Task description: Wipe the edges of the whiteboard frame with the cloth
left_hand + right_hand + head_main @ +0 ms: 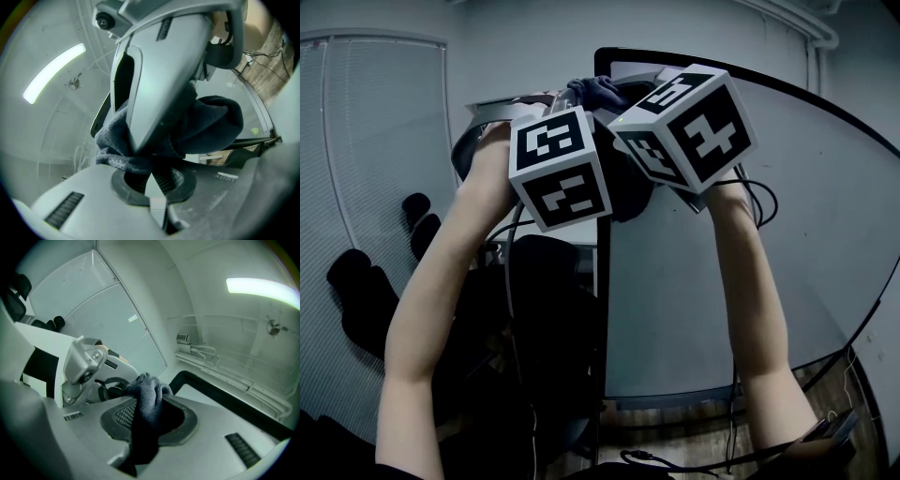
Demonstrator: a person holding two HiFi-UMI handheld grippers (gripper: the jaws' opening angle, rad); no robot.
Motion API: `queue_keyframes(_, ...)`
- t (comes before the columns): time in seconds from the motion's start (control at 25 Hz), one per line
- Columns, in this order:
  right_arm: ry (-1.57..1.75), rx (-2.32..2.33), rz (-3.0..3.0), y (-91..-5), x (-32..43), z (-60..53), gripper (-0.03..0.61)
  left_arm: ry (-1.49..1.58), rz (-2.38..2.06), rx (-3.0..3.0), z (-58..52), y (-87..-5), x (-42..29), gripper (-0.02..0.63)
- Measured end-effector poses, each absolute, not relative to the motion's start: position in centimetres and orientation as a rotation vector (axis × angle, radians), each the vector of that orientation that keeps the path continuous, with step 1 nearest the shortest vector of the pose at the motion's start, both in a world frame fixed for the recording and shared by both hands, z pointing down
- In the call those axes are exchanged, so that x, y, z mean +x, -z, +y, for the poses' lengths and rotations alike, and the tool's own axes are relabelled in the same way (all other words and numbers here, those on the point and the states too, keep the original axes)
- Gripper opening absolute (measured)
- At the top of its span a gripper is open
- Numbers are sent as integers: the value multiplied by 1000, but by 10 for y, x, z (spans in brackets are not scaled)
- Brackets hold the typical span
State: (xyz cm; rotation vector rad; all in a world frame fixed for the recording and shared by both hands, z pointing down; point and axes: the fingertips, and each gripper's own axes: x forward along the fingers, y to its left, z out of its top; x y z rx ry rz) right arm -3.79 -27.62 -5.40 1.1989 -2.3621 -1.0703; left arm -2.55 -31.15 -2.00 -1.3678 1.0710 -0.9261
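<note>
Showing both grippers raised to the upper corner of the whiteboard [741, 281], with the cloth [598, 91] bunched between them. In the head view the dark cloth sits at the top of the board's black frame [602, 281], just above the two marker cubes and beside the frame's corner. The person's left forearm [441, 281] and right forearm [759, 300] reach up towards it.

Right gripper [145, 420]: the jaws are closed on the cloth. A dark fold runs down between them from the tips towards the camera, and a crumpled tuft stands above the tips. The frame's corner lies just beyond and to the right of that tuft. Whether the cloth touches the frame there cannot be told. The left gripper's body appears close on the other side of the tuft.

Left gripper [152, 177]: the jaws are drawn nearly together, with their ribbed pads [165, 180] meeting in a narrow V. The cloth's grey edge lies gathered across the tips, seemingly pinched there. The rest of the cloth hangs as a dark mass just past the jaws. It is partly covered by the right gripper's pale body, which crosses the middle of this view.

A ceiling light [262, 287] glows overhead, well apart from the board.
</note>
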Motion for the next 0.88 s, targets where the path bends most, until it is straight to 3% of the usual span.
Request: queue_keyframes(0.88, 958, 1161, -2360, -1, -33, -287, 97, 974, 1039, -1415, -321, -38, -21, 14)
